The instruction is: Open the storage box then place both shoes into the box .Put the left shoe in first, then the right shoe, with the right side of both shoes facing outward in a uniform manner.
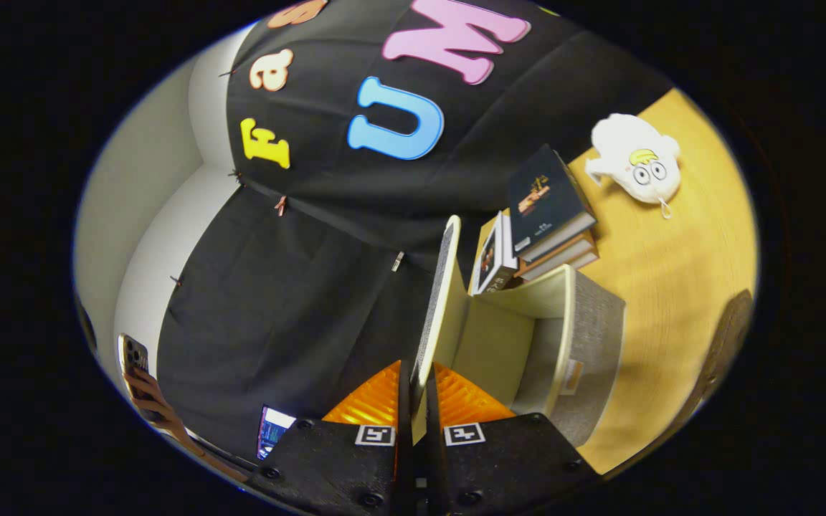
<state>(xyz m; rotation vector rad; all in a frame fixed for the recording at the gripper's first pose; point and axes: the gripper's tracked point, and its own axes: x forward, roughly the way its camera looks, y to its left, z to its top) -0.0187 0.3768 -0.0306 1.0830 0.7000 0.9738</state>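
My gripper (417,401) is shut on the lid (442,301) of the storage box, both fingers pressing on the lid's near edge. The lid is swung up, standing nearly on edge, with its grey fabric outside and pale cream rim showing. The storage box (585,337) lies just ahead of the fingers to the right of the lid, grey fabric outside, cream inside, its opening showing a bare interior. The whole view is rolled, so the wooden table (678,287) runs up the right side.
A stack of books (549,215) stands beyond the box, with another book (495,258) leaning against it. A white plush toy (635,161) lies farther out on the table. A dark rounded object (725,344) sits at the table's near side. A hand holding a phone (135,362) shows at the left.
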